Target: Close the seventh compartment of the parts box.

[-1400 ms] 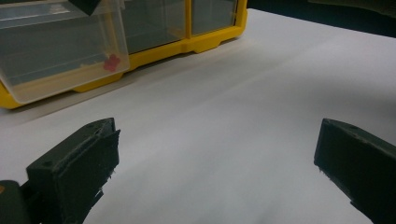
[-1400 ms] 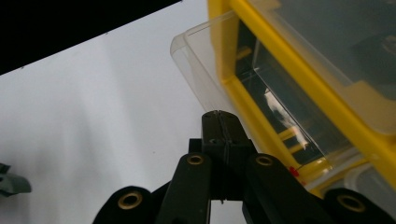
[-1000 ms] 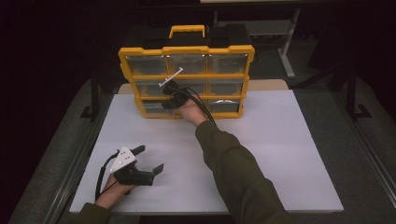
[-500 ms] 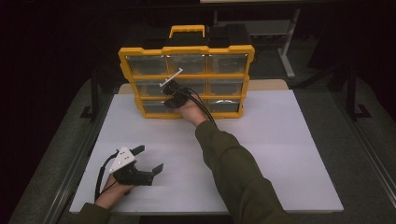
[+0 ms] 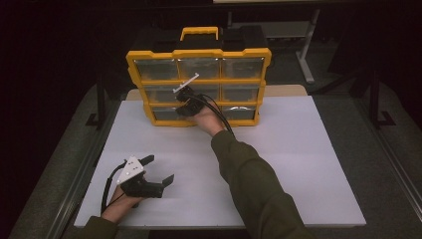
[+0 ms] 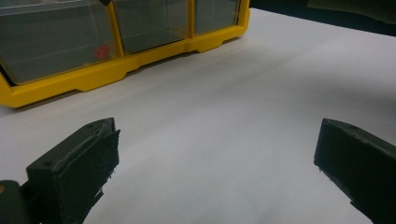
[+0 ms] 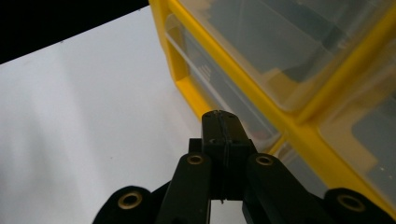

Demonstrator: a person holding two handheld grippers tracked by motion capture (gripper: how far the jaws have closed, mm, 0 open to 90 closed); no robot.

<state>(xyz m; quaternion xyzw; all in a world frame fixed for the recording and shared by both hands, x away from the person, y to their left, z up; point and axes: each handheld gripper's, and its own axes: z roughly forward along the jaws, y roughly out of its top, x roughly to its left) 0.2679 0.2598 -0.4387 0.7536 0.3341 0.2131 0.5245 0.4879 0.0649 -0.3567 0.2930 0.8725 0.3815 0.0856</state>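
A yellow organiser case [image 5: 199, 52] with clear drawers stands upright at the back of the white table [image 5: 298, 164]. My right gripper [image 5: 180, 109] is held against the case's front, at the lower left drawers. In the right gripper view its jaws are pressed together, and I see nothing between them [image 7: 219, 119], right beside the yellow frame [image 7: 299, 116]. My left gripper [image 5: 160, 169] rests near the table's front left corner, wide open and empty [image 6: 217, 130]. It faces the case [image 6: 102, 77], which is well clear of it.
A small red item [image 6: 100, 51] lies inside one of the bottom drawers. The case has a yellow carry handle [image 5: 199, 33] on top. The person's right sleeve [image 5: 249, 179] crosses the middle of the table. Dark floor and metal frame legs surround the table.
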